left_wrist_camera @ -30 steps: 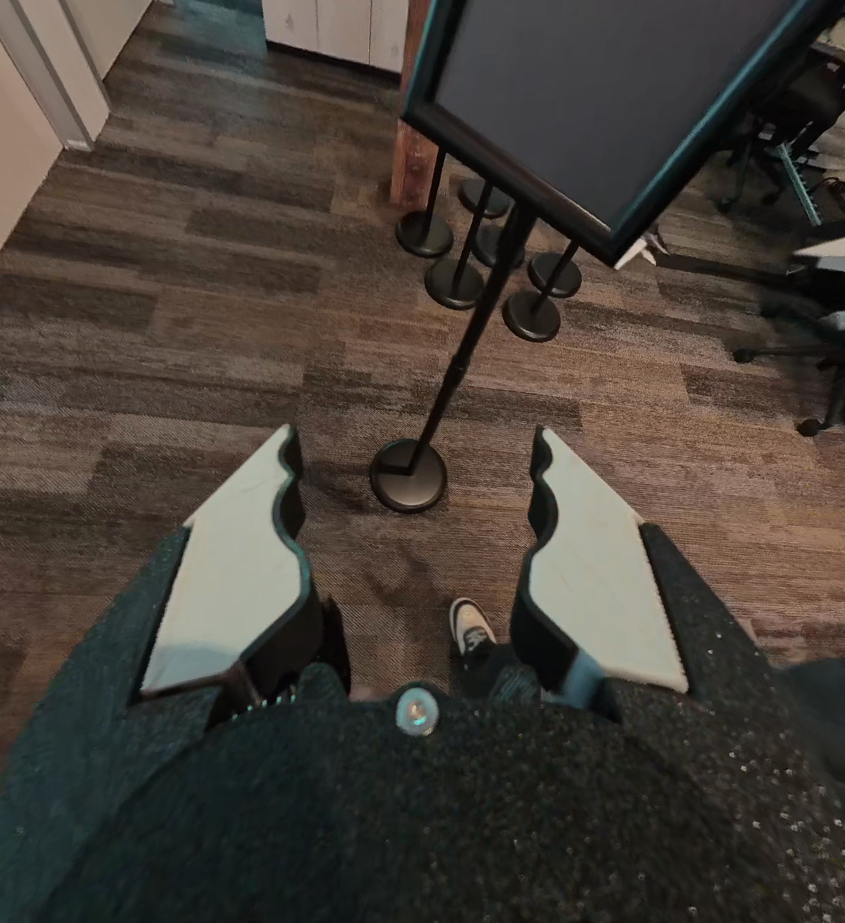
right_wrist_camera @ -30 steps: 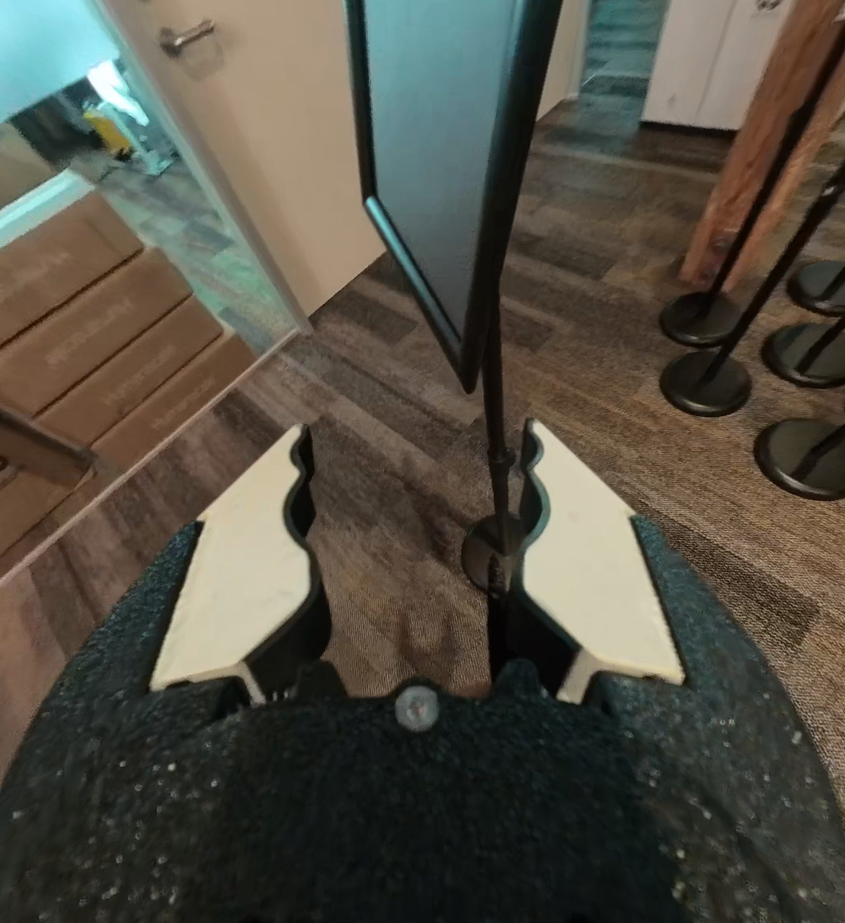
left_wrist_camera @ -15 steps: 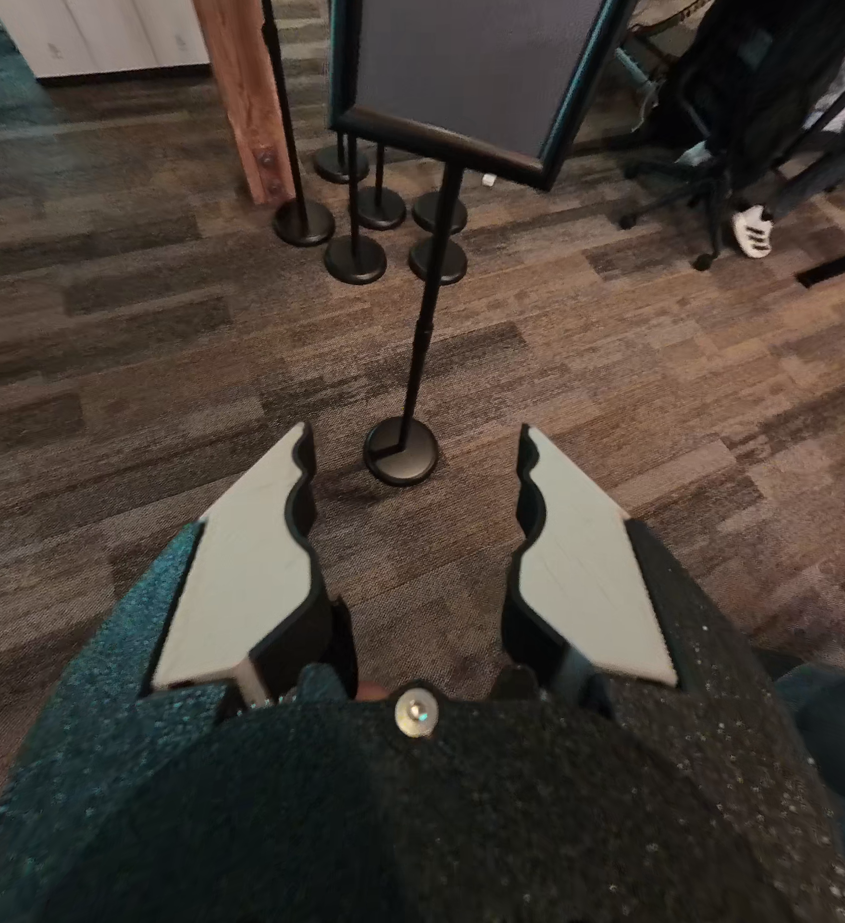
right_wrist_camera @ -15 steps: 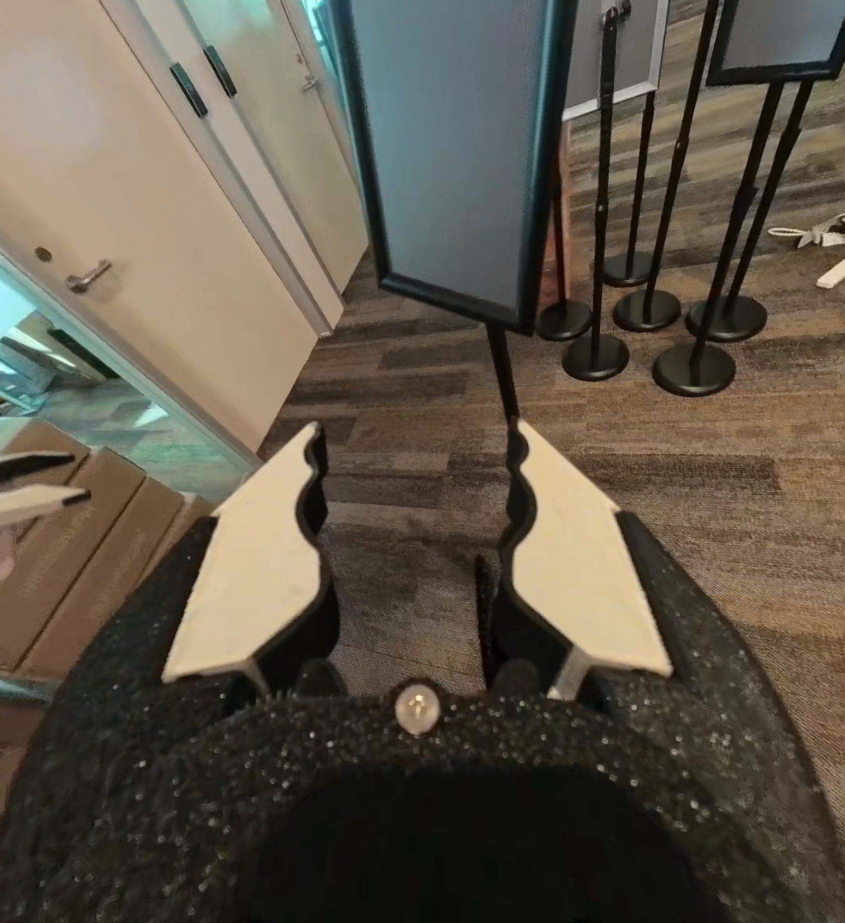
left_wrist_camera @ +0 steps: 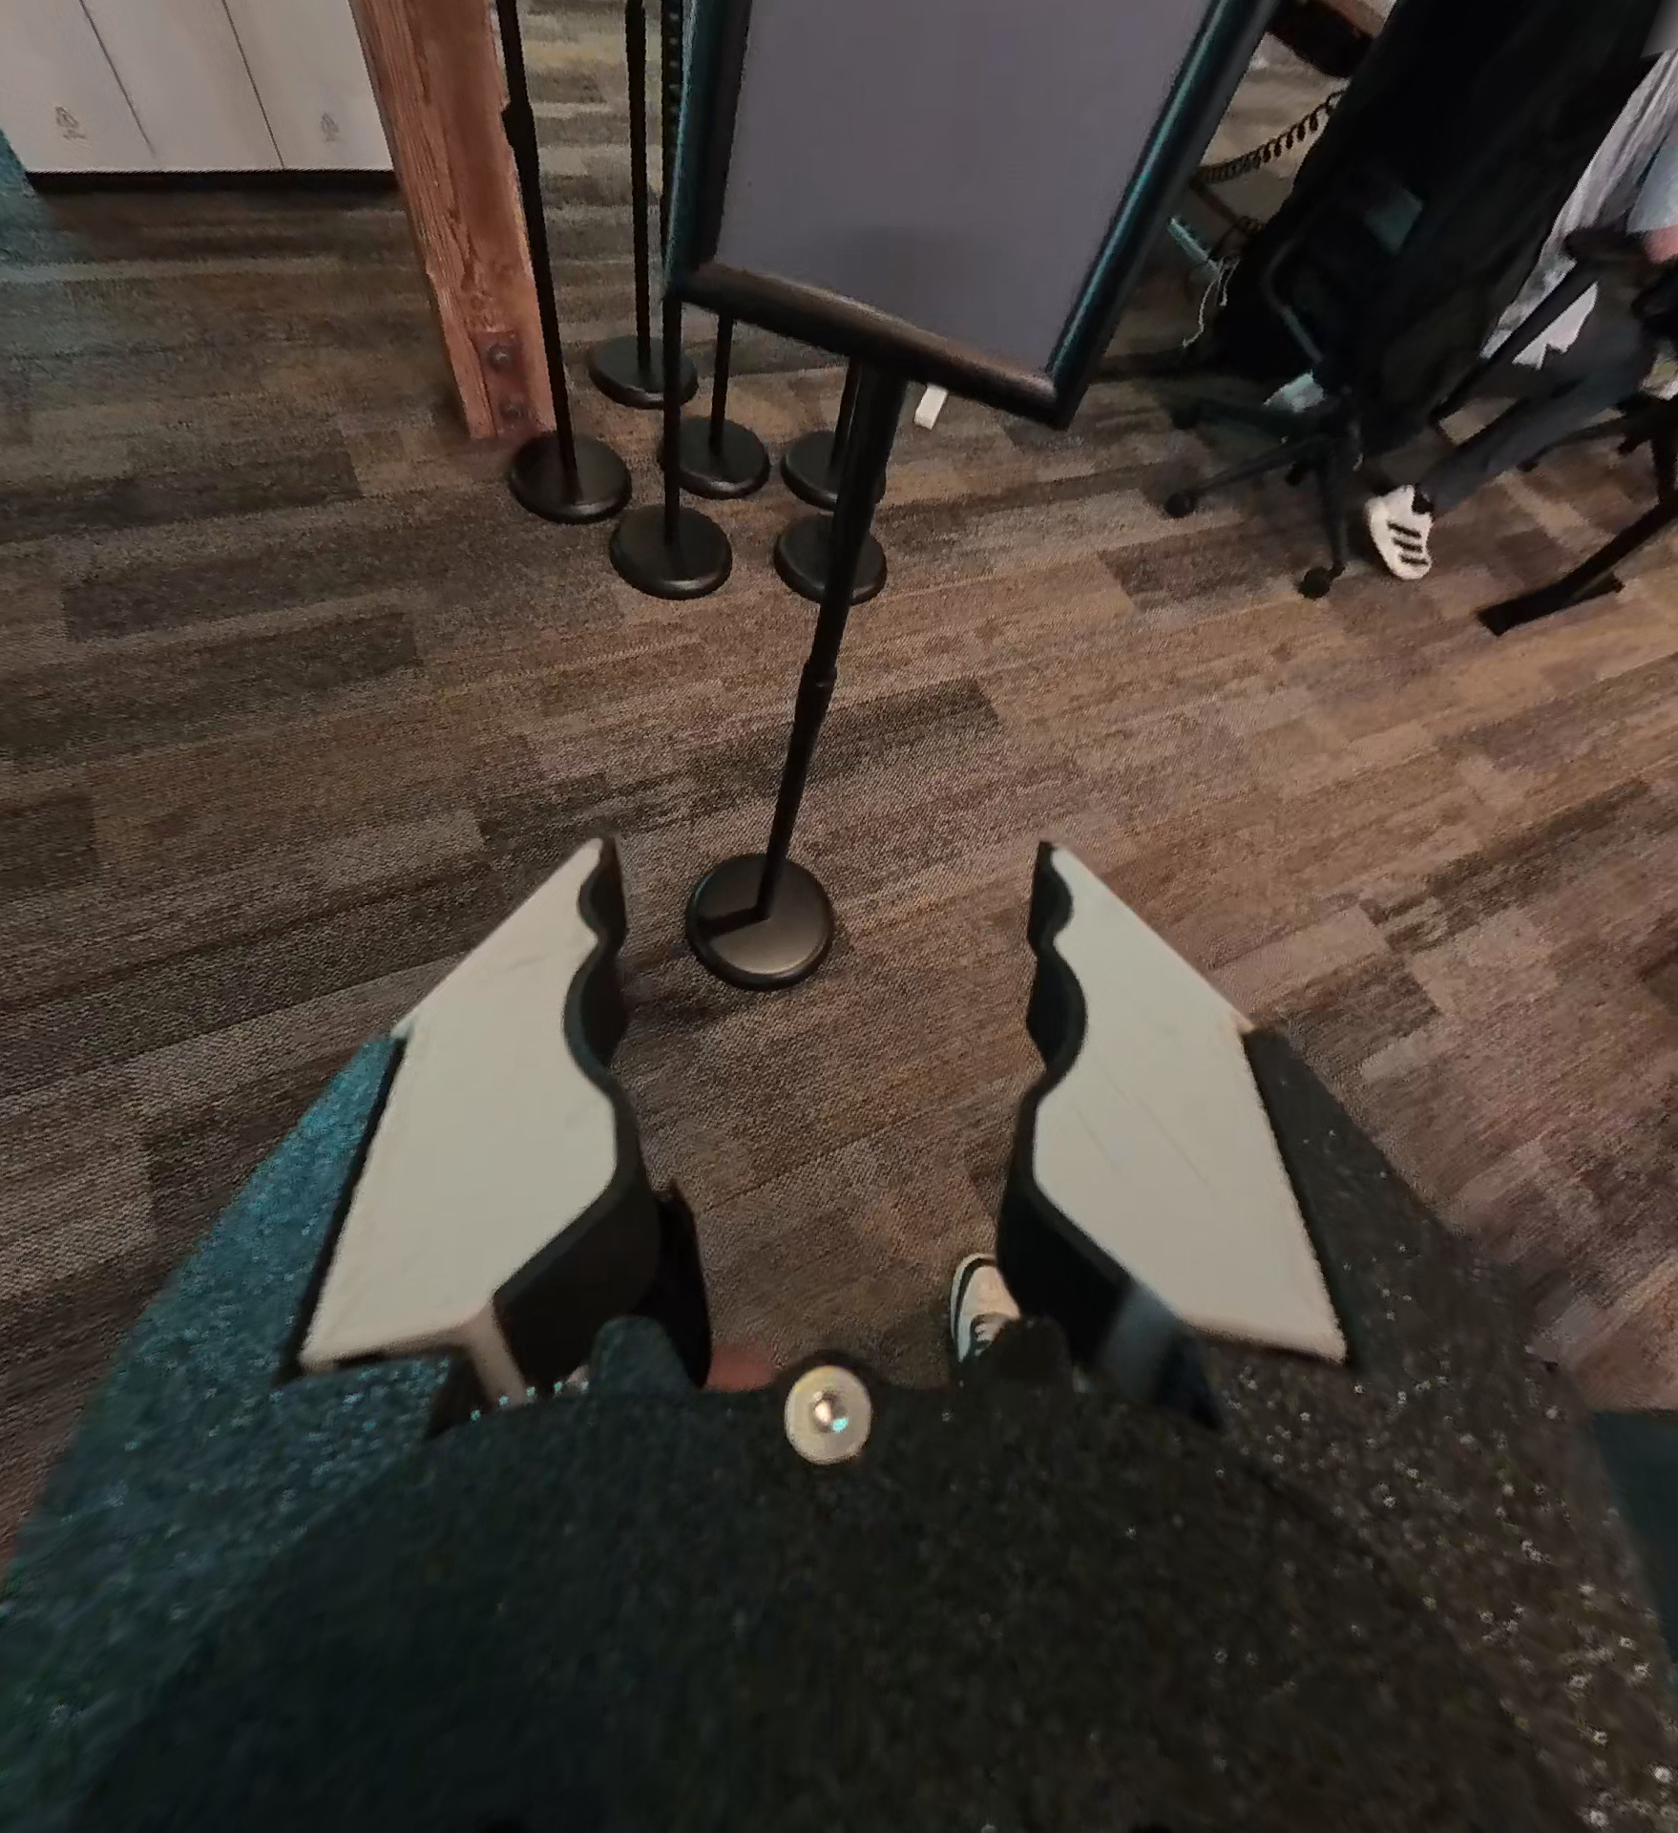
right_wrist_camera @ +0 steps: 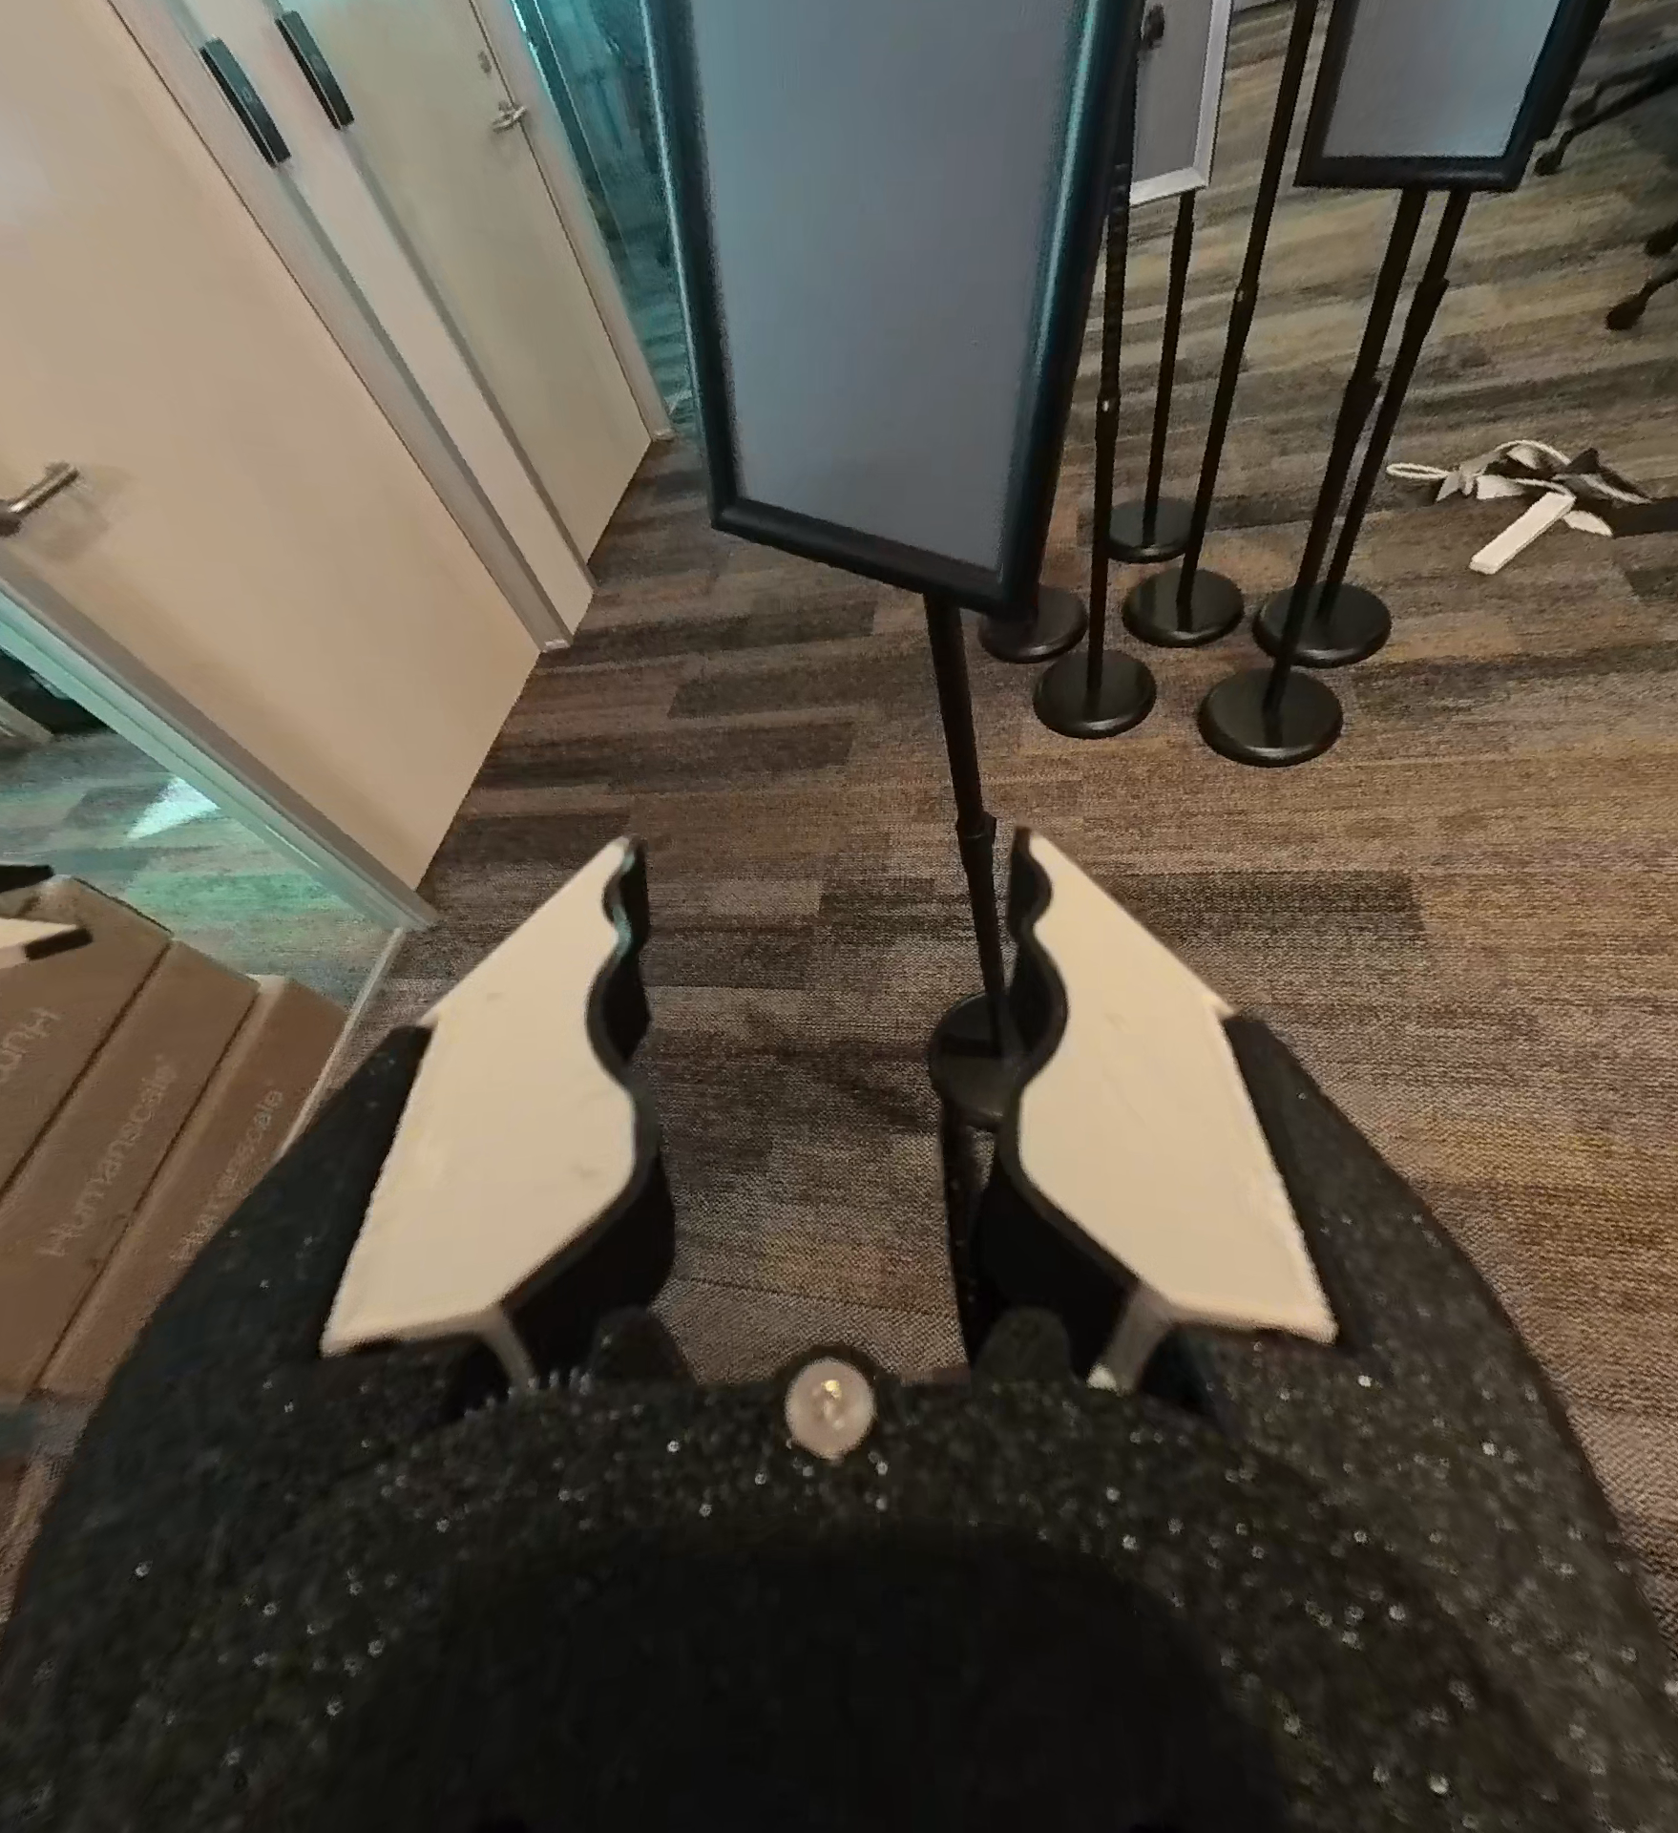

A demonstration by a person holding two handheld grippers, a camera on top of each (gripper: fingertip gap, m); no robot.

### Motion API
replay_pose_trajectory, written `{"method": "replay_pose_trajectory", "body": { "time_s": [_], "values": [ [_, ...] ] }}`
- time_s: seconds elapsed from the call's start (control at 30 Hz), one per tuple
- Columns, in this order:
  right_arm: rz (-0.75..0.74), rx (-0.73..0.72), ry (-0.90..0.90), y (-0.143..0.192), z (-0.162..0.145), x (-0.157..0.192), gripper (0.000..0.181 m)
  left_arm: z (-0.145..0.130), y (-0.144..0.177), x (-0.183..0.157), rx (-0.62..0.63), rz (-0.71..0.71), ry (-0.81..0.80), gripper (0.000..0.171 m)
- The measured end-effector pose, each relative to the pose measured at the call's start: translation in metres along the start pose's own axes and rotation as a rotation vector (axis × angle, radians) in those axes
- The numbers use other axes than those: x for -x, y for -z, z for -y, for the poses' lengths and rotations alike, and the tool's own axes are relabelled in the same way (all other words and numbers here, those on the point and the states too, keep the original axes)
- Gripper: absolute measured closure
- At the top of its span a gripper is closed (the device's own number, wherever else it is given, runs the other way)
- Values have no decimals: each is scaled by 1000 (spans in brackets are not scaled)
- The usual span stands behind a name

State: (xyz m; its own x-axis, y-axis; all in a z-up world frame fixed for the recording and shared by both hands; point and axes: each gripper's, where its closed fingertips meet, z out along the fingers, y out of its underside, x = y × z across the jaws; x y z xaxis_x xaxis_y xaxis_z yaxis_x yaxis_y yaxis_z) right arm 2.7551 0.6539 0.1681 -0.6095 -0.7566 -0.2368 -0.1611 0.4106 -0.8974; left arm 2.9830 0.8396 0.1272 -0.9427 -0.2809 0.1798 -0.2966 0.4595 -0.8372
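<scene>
- black sign stand [left_wrist_camera: 820, 655]: thin pole upright on a round base on the carpet floor [left_wrist_camera: 220, 694]; dark-framed blank panel at top
- left gripper [left_wrist_camera: 825, 863]: jaws apart, empty, above the base
- right gripper [right_wrist_camera: 820, 853]: jaws apart; pole just inside its right finger, contact unclear

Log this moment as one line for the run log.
left gripper: open, empty, above carpet | right gripper: open, beside sign stand pole | spare stands behind

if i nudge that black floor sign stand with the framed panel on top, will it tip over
The black floor sign stand probably tips fairly easily: its large framed panel sits high on a thin pole over a small round base. It already looks tilted in the left wrist view. The carpet likely grips the base rather than letting it slide.
</scene>
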Motion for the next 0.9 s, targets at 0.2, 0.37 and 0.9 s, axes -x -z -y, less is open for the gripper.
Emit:
{"method": "replay_pose_trajectory", "body": {
  "time_s": [0.2, 0.37, 0.9],
  "values": [
    [-16, 11, -12, -2, -2, -5, 109, -6, 1, 4, 23, -23, 4, 88],
    [-27, 23, -27, -1, -9, -7, 109, -15, 1, 2, 46, -46, 14, 88],
    [-35, 48, -21, -15, -11, -17, 108, -11, -11, 14, 80, -31, 9, 87]
  ]
}}
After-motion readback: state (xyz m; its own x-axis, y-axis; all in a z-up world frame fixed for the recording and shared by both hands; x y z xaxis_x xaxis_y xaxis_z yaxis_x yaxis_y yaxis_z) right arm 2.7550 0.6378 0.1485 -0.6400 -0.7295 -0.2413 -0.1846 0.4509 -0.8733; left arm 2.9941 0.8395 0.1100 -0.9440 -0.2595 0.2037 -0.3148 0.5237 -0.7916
